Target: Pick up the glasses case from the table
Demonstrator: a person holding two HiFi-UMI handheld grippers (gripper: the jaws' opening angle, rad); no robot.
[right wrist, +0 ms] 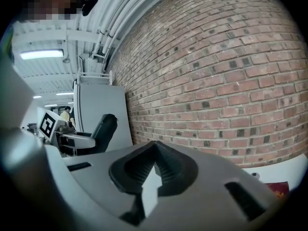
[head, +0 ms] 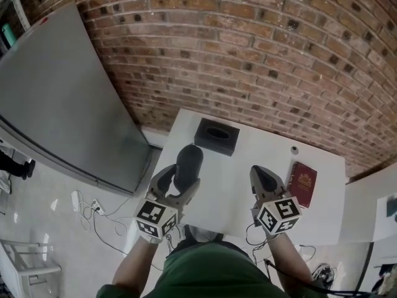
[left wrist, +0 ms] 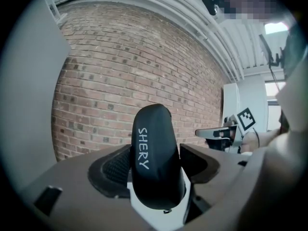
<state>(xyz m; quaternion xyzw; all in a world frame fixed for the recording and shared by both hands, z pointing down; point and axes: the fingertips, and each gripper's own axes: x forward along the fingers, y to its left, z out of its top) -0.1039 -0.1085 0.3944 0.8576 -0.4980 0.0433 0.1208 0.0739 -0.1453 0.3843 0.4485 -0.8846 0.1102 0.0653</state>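
The left hand-held gripper (head: 180,180) is clamped on the black glasses case (head: 188,162), holding it upright over the near left edge of the white table (head: 231,194). To its right, the right hand-held gripper (head: 265,177) has its jaws pressed together on nothing

A lab-like workroom: bare brick wall (head: 248,42), exposed ceiling pipes (right wrist: 118,11), a strip light (right wrist: 41,54), loose cables (head: 105,228) across the floor (head: 56,228).
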